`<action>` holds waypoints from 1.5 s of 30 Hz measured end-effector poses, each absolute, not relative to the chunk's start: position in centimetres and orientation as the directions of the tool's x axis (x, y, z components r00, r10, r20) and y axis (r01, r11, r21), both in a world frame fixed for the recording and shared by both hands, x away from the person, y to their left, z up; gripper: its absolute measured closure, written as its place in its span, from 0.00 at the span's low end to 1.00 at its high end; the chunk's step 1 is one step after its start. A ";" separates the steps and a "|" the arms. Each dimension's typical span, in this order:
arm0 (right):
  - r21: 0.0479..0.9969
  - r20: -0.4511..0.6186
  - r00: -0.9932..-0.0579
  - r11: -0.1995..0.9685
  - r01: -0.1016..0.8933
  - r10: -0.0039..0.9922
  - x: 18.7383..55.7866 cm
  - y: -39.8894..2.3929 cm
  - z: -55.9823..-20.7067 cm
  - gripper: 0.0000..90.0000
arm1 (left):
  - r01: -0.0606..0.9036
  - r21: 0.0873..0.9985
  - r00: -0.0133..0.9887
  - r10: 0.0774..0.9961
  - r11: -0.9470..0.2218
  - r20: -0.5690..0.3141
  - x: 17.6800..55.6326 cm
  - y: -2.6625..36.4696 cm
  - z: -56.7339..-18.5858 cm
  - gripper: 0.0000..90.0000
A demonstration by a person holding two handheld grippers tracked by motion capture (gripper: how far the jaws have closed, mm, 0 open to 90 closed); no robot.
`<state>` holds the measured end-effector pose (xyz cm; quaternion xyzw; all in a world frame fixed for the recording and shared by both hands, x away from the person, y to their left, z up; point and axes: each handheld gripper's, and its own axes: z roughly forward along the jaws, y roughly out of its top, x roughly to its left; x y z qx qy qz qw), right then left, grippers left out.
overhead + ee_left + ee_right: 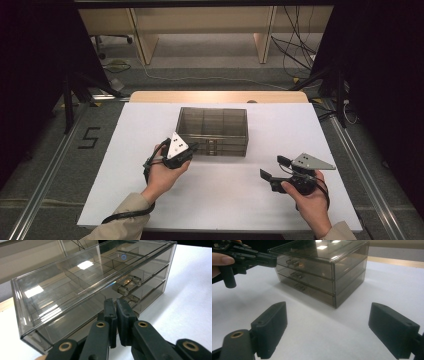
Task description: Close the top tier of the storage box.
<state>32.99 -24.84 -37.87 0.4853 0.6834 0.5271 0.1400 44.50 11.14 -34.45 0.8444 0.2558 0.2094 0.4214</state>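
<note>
A smoky see-through drawer box [212, 131] with three drawers stands in the middle of the white table [125, 165]. My left gripper [192, 148] is at the box's front left corner, and in the left gripper view its jaws [116, 303] stand shut with nothing between them. They point at the drawer fronts, just short of the clear top handle [127, 283] and the middle handle [131, 299]. To the right, my right gripper [274, 167] hangs open and empty over bare table, well apart from the box [322, 267]. The right gripper view [328, 308] also shows the left gripper [269, 260] by the top drawer.
The table's wooden far edge [220, 96] lies behind the box. Beyond it are floor, cables [295, 47] and desk legs. Dark stands flank the table on both sides. White tabletop stretches around the box and in front of both hands.
</note>
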 end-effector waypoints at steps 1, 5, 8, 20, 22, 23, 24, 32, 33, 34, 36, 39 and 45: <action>0.856 0.320 -0.490 -0.027 0.516 0.811 33.0 -24.9 -37.9 0.18 | 0.257 0.819 0.782 0.608 -0.514 0.136 44.4 11.2 -34.4 0.95; 0.857 0.319 -0.492 -0.025 0.514 0.810 33.0 -24.8 -37.9 0.18 | 0.254 0.818 0.789 0.599 -0.515 0.133 44.1 11.5 -34.1 0.94; 0.857 0.320 -0.494 -0.025 0.514 0.809 33.0 -24.8 -37.9 0.18 | 0.257 0.812 0.795 0.593 -0.524 0.131 43.8 11.8 -34.0 0.92; 0.857 0.322 -0.496 -0.025 0.515 0.806 32.9 -24.9 -37.8 0.18 | 0.262 0.814 0.808 0.579 -0.519 0.109 42.7 13.5 -33.3 0.85; 0.856 0.322 -0.496 -0.025 0.516 0.806 32.9 -24.8 -37.8 0.18 | 0.264 0.812 0.813 0.574 -0.521 0.104 42.5 13.8 -33.2 0.83; 0.856 0.322 -0.497 -0.024 0.516 0.806 32.9 -24.8 -37.8 0.18 | 0.266 0.812 0.814 0.572 -0.520 0.100 42.4 14.0 -33.1 0.82; 0.857 0.322 -0.498 -0.024 0.515 0.805 32.9 -24.8 -37.8 0.18 | 0.269 0.812 0.815 0.571 -0.518 0.094 42.3 14.2 -33.1 0.81; 0.859 0.321 -0.505 -0.022 0.511 0.801 32.9 -24.7 -37.9 0.18 | 0.281 0.818 0.815 0.574 -0.502 0.073 41.7 15.5 -32.7 0.73; 0.859 0.322 -0.505 -0.022 0.512 0.801 32.9 -24.7 -37.9 0.18 | 0.283 0.820 0.815 0.576 -0.497 0.068 41.7 15.7 -32.7 0.72; 0.859 0.321 -0.505 -0.022 0.511 0.801 32.9 -24.7 -37.9 0.18 | 0.283 0.820 0.815 0.575 -0.498 0.069 41.6 15.9 -32.6 0.71; 0.859 0.323 -0.504 -0.024 0.512 0.801 32.9 -24.7 -37.8 0.18 | 0.289 0.822 0.812 0.580 -0.490 0.060 41.6 16.2 -32.6 0.69; 0.859 0.323 -0.506 -0.024 0.511 0.800 32.9 -24.8 -37.8 0.18 | 0.296 0.823 0.809 0.585 -0.485 0.054 41.4 16.7 -32.6 0.66; 0.860 0.324 -0.508 -0.024 0.510 0.798 32.9 -24.8 -37.8 0.18 | 0.314 0.832 0.810 0.586 -0.459 0.017 41.1 17.6 -32.3 0.62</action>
